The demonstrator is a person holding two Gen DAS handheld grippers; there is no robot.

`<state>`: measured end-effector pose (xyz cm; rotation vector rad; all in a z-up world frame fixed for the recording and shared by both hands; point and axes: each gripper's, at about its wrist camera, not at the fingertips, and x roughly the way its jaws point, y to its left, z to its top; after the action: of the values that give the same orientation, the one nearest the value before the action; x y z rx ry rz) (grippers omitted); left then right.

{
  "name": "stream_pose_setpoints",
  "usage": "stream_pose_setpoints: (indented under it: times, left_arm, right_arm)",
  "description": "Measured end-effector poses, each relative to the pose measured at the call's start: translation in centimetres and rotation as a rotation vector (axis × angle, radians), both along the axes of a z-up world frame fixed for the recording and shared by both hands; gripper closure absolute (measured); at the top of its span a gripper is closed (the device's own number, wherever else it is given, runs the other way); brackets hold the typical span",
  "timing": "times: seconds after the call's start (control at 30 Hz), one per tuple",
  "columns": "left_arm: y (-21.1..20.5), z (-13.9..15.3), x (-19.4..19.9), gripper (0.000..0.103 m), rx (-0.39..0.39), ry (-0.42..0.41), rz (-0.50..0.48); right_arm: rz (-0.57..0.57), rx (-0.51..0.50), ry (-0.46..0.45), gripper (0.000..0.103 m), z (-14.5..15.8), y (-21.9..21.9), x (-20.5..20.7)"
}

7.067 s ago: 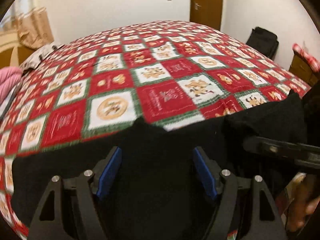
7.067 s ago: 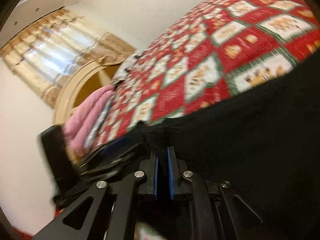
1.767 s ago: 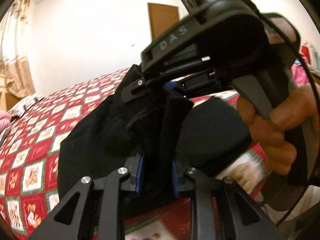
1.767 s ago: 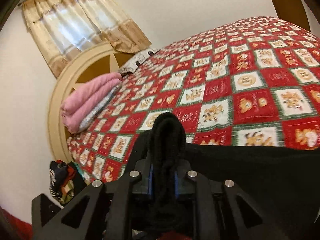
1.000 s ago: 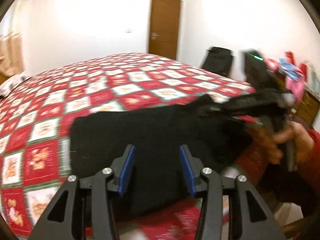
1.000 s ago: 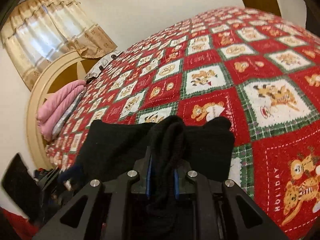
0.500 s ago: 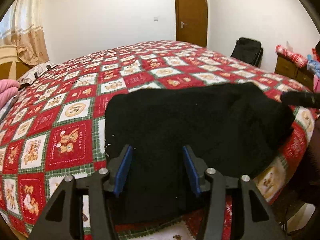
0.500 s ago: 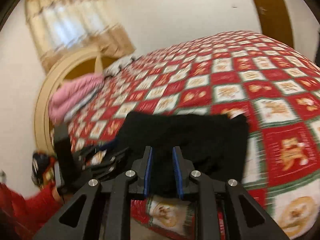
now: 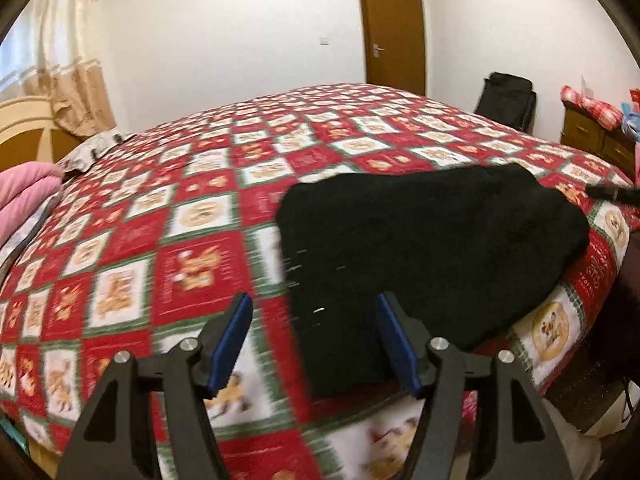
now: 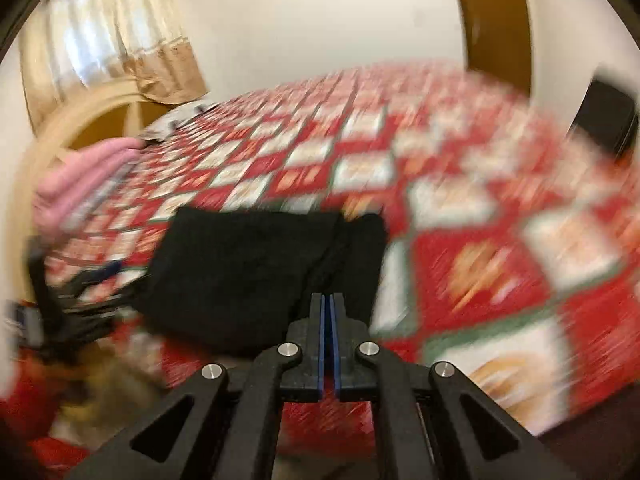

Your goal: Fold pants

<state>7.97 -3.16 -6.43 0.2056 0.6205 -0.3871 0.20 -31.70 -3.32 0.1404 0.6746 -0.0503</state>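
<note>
The black pants (image 9: 420, 248) lie folded in a thick rectangle near the front edge of the bed, on a red, white and green checked quilt (image 9: 168, 248). My left gripper (image 9: 314, 320) hovers over the pants' near left corner, its jaws opening, pads apart and not pressing the cloth. In the right wrist view the pants (image 10: 256, 272) lie ahead and left of my right gripper (image 10: 328, 304), which is shut with nothing between its blue pads. The left gripper (image 10: 96, 276) shows blurred at that view's left edge.
Pink folded bedding (image 9: 20, 196) lies at the bed's left by a rounded headboard (image 10: 100, 108). A brown door (image 9: 394, 24), a black bag (image 9: 506, 100) and a wooden dresser (image 9: 592, 136) stand past the bed on the right.
The right gripper has let go of the pants, shut empty and drawn back and up. The left gripper's jaws have widened, and it has shifted left toward the pants' corner.
</note>
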Motion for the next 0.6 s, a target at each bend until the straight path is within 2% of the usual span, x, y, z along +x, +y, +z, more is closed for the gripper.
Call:
stream_pose_setpoints:
  times: [0.03,0.07,0.13,0.23,0.27,0.37,0.43,0.47,0.5,0.53,0.6]
  left_arm:
    - [0.5,0.2,0.0,0.035,-0.012,-0.012,0.016]
    - [0.7,0.2,0.2,0.035,-0.024,-0.020,0.028]
    - [0.4,-0.1,0.6,0.035,-0.044,-0.007,0.036]
    - [-0.5,-1.8,1.2,0.035,-0.029,0.050,0.038]
    - [-0.7,-2.4,1.2,0.035,-0.019,0.066,0.043]
    - [-0.7,-3.7,1.1,0.035,-0.024,0.089,0.072]
    - [-0.5,-3.7,1.1,0.035,-0.039,0.088,0.076]
    - [-0.4,-3.8,1.1,0.035,-0.039,0.088,0.075]
    - [-0.4,-3.8,1.1,0.035,-0.039,0.085,0.079]
    - [-0.1,-3.8,1.2,0.035,-0.054,0.082,0.081]
    - [0.1,-3.9,1.4,0.035,-0.078,0.096,0.078]
  right_arm:
    - [0.010,-0.018,-0.036,0.100,0.8,0.4,0.2]
    - [0.047,0.008,-0.082,0.100,1.7,1.0,0.6]
    - [0.144,0.099,-0.109,0.100,2.2,2.7,2.3]
    - [0.268,0.168,-0.085,0.100,1.4,5.9,6.0]
    - [0.344,0.197,-0.060,0.100,0.8,8.1,8.3]
    - [0.428,0.181,-0.006,0.100,-1.0,12.6,13.7]
    - [0.405,0.097,0.061,0.100,-3.4,15.7,17.2]
    - [0.356,0.059,0.178,0.101,-5.7,16.8,20.0]
    - [0.331,0.082,0.244,0.102,-7.2,17.2,21.7]
    - [0.312,0.136,0.215,0.102,-7.6,16.9,22.6]
    - [0.291,0.141,0.187,0.102,-7.4,16.8,23.4]
